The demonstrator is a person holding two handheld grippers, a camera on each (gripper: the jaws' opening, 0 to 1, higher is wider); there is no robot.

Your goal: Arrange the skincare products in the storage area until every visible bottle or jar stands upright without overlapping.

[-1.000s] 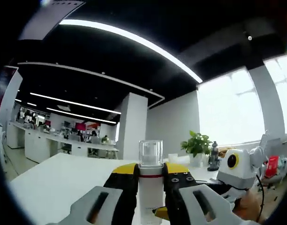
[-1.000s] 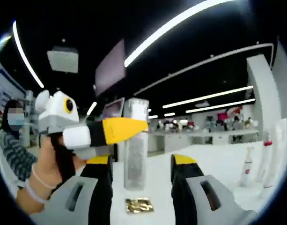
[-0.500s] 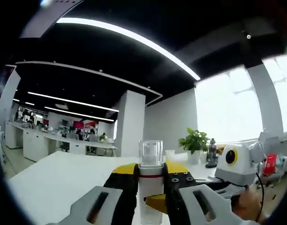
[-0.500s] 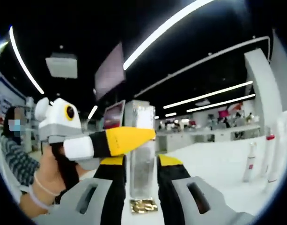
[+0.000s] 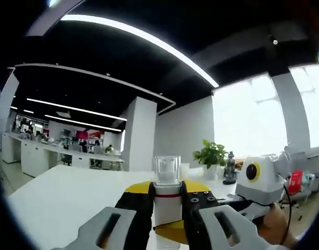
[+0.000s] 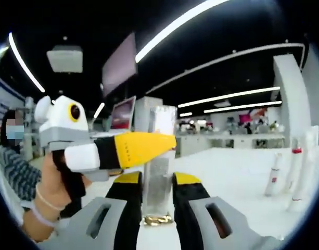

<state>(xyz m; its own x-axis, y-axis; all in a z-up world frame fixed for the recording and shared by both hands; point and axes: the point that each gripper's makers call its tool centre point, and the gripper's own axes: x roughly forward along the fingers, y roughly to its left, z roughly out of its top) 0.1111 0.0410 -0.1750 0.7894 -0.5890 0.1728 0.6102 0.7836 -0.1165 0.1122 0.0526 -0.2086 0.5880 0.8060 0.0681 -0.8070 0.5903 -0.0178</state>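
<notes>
**Two grips, one bottle**

Left gripper (image 5: pixel 168 211) clamps the clear-capped bottle (image 5: pixel 167 195) upright above the white table (image 5: pixel 60 200); right gripper (image 6: pixel 158 200) pinches its body too. Opposing pulls could tilt or drop it. Upright bottles (image 6: pixel 273 177) stand far right.

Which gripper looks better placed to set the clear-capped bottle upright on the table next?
Probably the left gripper: its jaws are already shut on the clear-capped bottle, held upright over the white table. The right gripper has closed around the bottle's lower body.
</notes>
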